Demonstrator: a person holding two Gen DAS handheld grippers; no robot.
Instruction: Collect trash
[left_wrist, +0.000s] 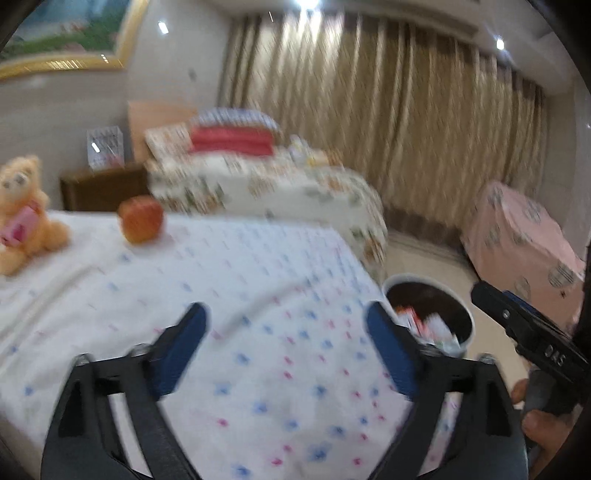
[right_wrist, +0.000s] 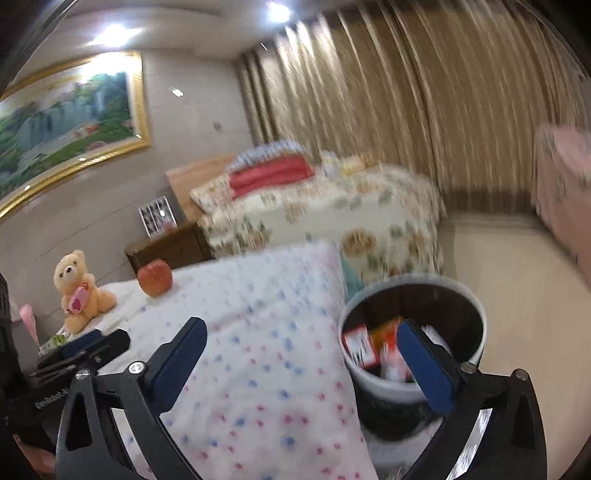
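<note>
Trash (right_wrist: 373, 343) lies in the bin (right_wrist: 476, 299) on the floor, at four o'clock off my bed's (right_wrist: 258, 314) corner. My left gripper (left_wrist: 286, 325) and right gripper (right_wrist: 303, 338) gape wide, empty. Teddy bear (right_wrist: 79, 288) sits at nine o'clock.

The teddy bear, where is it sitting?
The teddy bear sits on the dotted bed, far left in both views, beside the orange apple-shaped thing.

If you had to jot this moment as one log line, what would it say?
left gripper: open, empty | right gripper: open, empty | bin: beside bed, packets inside | bed: teddy, orange object
</note>
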